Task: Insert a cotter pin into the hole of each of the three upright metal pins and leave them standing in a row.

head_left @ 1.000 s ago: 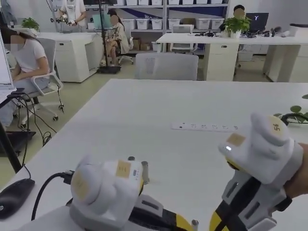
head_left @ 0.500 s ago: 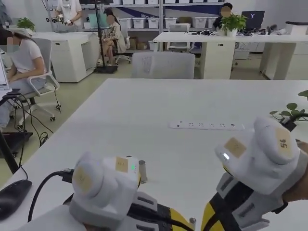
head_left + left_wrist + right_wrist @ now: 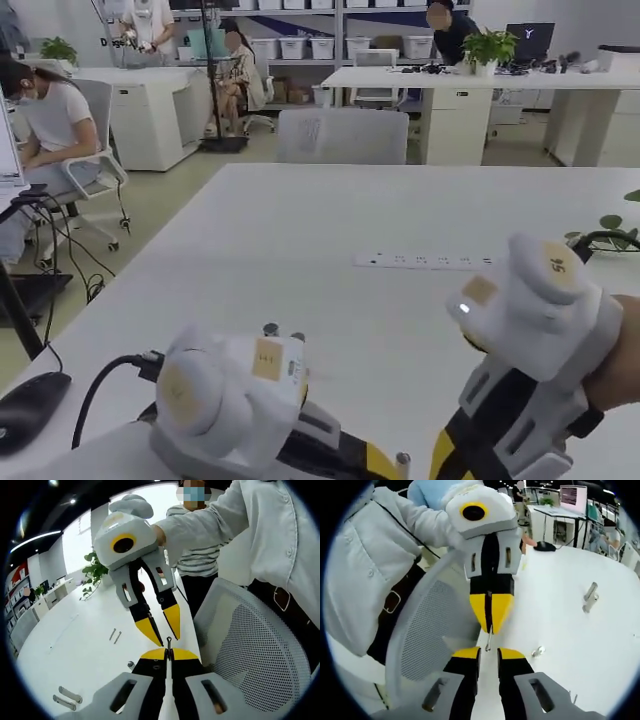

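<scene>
- Two grippers meet tip to tip, low over the near edge of the white table (image 3: 300,230).
- Your left gripper (image 3: 168,653) has its jaws pressed together on a cotter pin (image 3: 169,642). The pin sticks out past the tips toward the other gripper.
- Your right gripper (image 3: 489,653) has its jaws slightly apart and grips nothing. The pin's free end sits right at the gap between its tips; you can't tell if they touch.
- Writing: the round knob (image 3: 553,266) on your right gripper carries two tilted digits that look like 5 and 6. The yellow sticker (image 3: 267,358) on your left gripper has marks too small to read. A far screen (image 3: 527,35) shows a Y-shaped logo.
- Two metal pins (image 3: 590,595) stand close together on the table, beyond your left gripper. A third metal pin (image 3: 537,652) stands apart from them, near the jaw tips.
- Two spare cotter pins (image 3: 115,636) lie side by side on the table, to the right.
- A white power strip (image 3: 430,262) lies further back on the table.
- Versus half a second ago, both grippers keep about the same places. The green light on your left gripper's body is dark now.
- The person (image 3: 445,22) at the far bench has shifted left, away from the plant (image 3: 490,45).
</scene>
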